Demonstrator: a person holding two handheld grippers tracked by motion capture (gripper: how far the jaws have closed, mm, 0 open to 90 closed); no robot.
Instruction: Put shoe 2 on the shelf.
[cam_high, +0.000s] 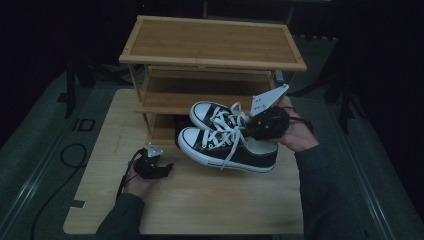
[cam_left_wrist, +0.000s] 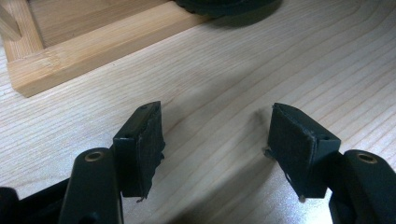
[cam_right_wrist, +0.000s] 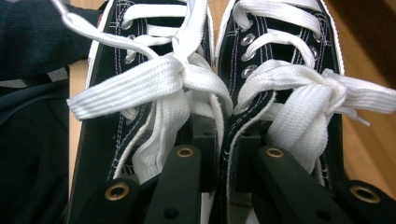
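Right gripper view has the right gripper (cam_right_wrist: 223, 154) nearly closed, its jaws pinching the two inner collars of the shoes (cam_right_wrist: 219, 100) together, one jaw inside each shoe, white laces (cam_right_wrist: 154, 84) bunched just past the tips at 12 o'clock. In the high view that gripper (cam_high: 260, 125) holds the pair (cam_high: 225, 142) clear of the table (cam_high: 200, 200), toes pointing toward 9 o'clock, just in front of the rack (cam_high: 210, 45), whose lower shelves (cam_high: 200, 90) lie at 12 o'clock from the shoes. At 8 o'clock from the pair, the left gripper (cam_high: 160, 167) rests low on the table, jaws wide and holding nothing; the left gripper view shows bare wood between its pads (cam_left_wrist: 144, 144) and the rack's bottom frame (cam_left_wrist: 93, 51) at 11 o'clock.

The step in hand looks like carrying the pair to a shelf. The next move likely calls for keeping the pinch firm, since both shoes hang from it, lining the soles level with a shelf opening, sliding them in without catching the laces or the shelf edge, then releasing once the soles rest on wood.
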